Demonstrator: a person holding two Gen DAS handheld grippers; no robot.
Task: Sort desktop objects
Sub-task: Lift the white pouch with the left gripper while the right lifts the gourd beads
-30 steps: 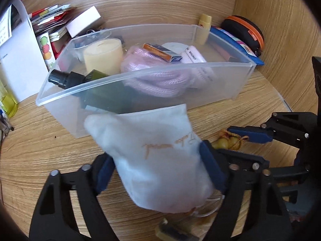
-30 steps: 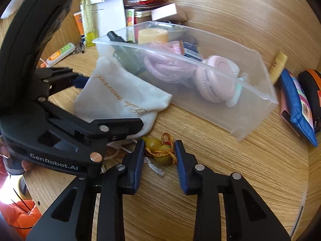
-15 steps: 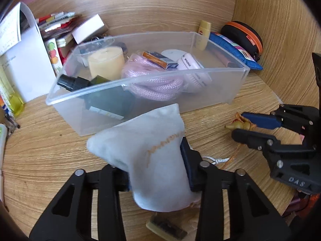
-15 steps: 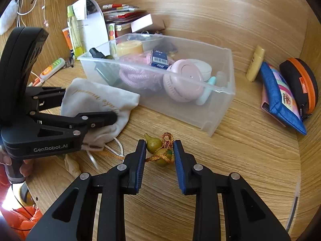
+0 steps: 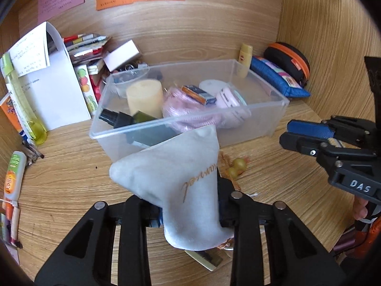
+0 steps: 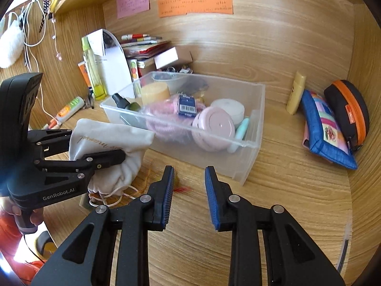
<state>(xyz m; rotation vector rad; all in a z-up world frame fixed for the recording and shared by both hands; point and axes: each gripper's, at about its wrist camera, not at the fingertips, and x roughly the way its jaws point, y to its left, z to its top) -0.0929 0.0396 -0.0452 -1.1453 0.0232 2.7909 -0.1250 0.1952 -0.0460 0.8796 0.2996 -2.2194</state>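
My left gripper [image 5: 190, 205] is shut on a white drawstring pouch [image 5: 171, 166], which hangs lifted off the desk just in front of the clear plastic bin [image 5: 281, 104]. The right wrist view shows the same grip, with the left gripper [image 6: 95, 143] pinching the pouch [image 6: 107, 131] at the left. A gourd charm [image 5: 235, 166] with orange cord lies on the desk beside the pouch. In the right wrist view only its red tassel [image 6: 182, 189] shows. Above the desk near the bin [image 6: 259, 100], my right gripper [image 6: 189, 183] has its jaws drawn close together with nothing between them.
The bin holds a candle, a dark spray bottle, pink cord, a pink round case and a small blue box. A blue pouch [image 6: 326, 131], a black-orange case [image 6: 350, 109] and a yellow tube [image 6: 295, 93] stand at the right wall. Papers and books [image 5: 59, 90] crowd the back left.
My left jaws closed on the pouch and raised it. My right gripper rose off the gourd charm, which stayed on the desk.
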